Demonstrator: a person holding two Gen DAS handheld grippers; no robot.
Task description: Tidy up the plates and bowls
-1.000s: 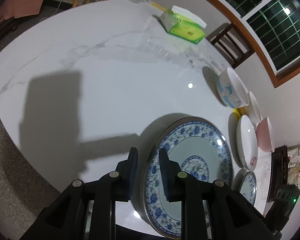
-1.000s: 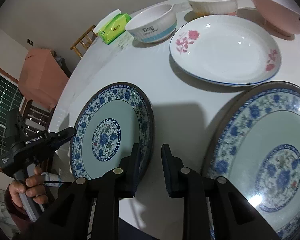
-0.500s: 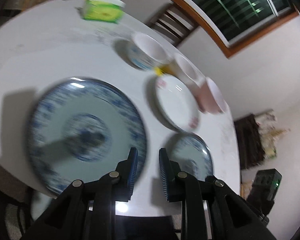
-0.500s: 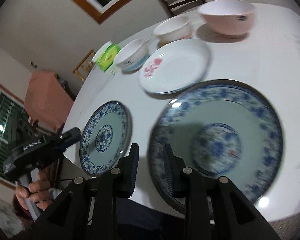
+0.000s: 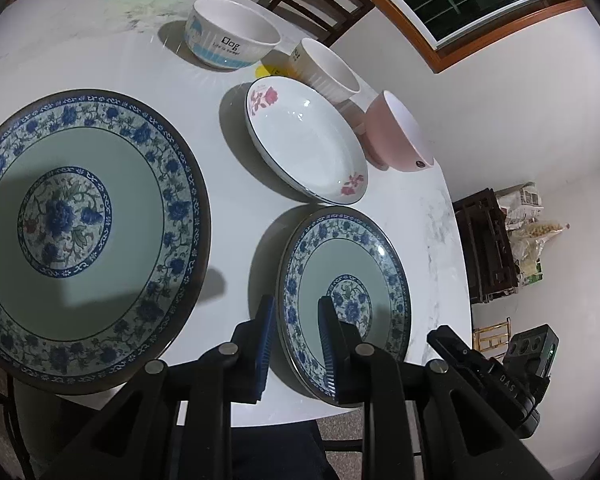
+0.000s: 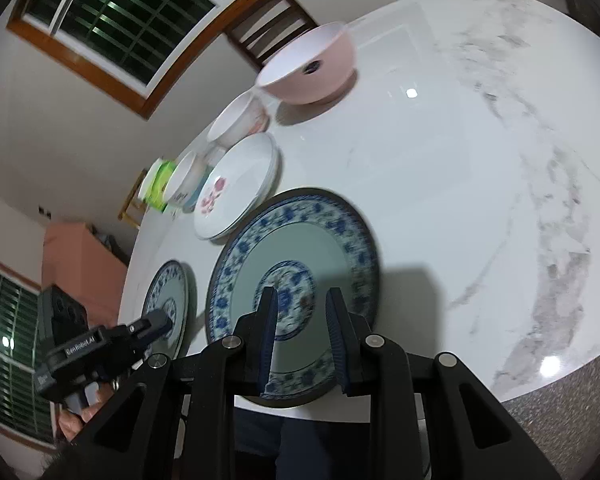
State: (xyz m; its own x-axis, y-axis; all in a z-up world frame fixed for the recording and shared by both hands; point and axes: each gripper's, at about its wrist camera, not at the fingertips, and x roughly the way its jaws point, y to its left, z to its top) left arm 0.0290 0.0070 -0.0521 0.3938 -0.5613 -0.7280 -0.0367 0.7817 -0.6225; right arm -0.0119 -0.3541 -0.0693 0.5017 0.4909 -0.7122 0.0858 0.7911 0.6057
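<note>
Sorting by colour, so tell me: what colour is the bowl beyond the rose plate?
Pink bowl, white inside; left wrist view.

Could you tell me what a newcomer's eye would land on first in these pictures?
Most striking are the two blue-patterned plates: the large plate at the left and the small plate beside it, near the white marble table's front edge. Behind them stand a rose-printed dish and a pink bowl.

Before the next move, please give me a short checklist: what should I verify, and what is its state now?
1. Left hand-held gripper empty: ok.
2. Right hand-held gripper empty: ok.
3. Small blue plate holds nothing: ok.
4. Large blue plate holds nothing: ok.
5. Left pads touching the small blue plate's rim: cannot tell.
</note>
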